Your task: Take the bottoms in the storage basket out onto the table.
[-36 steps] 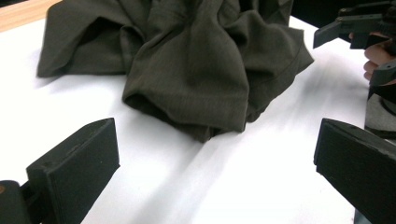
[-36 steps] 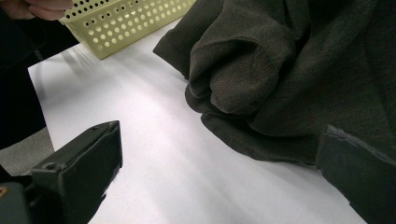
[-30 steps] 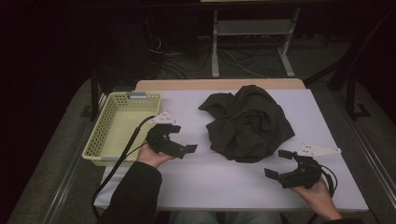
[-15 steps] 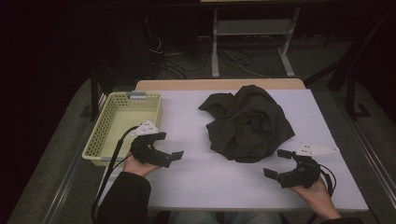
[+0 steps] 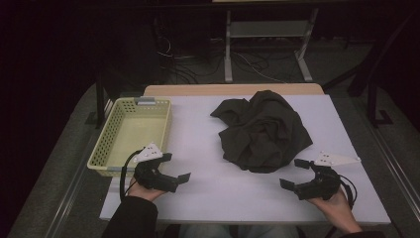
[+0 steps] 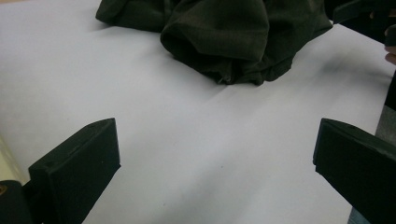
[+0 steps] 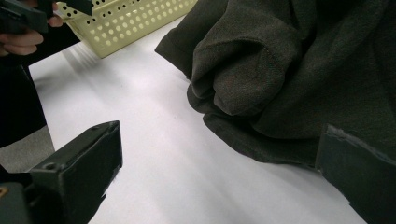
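Plainly, the work in hand is the dark crumpled garment (image 5: 262,130), which lies in a heap on the white table (image 5: 223,183), toward its far right part and well clear of the near edge. The right gripper (image 5: 303,176) rests near the table's near right corner with its jaws spread wide and nothing between them; in the right gripper view the garment's rolled hem (image 7: 243,79) sits just ahead of its jaws. The left gripper (image 5: 176,167) sits by the near left corner, jaws likewise wide and empty, with bare table between it and the cloth.

To do the pick well, I judge each gripper should go for a single clear edge or the cuff-like roll rather than the bulk of the heap, closing low against the surface so only one layer is taken.

A pale yellow perforated basket (image 5: 113,144) stands along the left edge, just beside the left gripper, and looks empty. Nothing lies between the grippers and the garment; the left gripper's trailing cable (image 5: 126,166) near the basket's near wall could snag.
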{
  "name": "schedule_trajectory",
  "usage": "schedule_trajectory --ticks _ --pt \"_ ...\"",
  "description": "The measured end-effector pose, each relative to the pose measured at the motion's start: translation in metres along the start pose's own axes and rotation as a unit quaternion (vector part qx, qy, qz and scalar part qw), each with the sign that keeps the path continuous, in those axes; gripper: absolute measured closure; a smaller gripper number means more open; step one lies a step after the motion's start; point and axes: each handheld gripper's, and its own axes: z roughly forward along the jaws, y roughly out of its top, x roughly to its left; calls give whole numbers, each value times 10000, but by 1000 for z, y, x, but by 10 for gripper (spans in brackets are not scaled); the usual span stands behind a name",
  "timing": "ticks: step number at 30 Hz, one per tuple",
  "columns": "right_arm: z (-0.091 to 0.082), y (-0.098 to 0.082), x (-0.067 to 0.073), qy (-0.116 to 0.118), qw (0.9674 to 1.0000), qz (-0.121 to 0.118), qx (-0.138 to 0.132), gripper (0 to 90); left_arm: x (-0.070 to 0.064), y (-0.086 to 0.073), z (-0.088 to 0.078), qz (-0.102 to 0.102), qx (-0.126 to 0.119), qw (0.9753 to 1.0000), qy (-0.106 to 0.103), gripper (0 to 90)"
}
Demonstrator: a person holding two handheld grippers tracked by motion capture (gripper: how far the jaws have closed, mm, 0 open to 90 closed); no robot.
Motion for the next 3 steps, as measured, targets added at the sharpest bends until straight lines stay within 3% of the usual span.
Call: schedule_trajectory --ticks 3 --pt "-1 0 0 -1 10000 24 -8 1 2 -3 3 -39 42 10000 0 0"
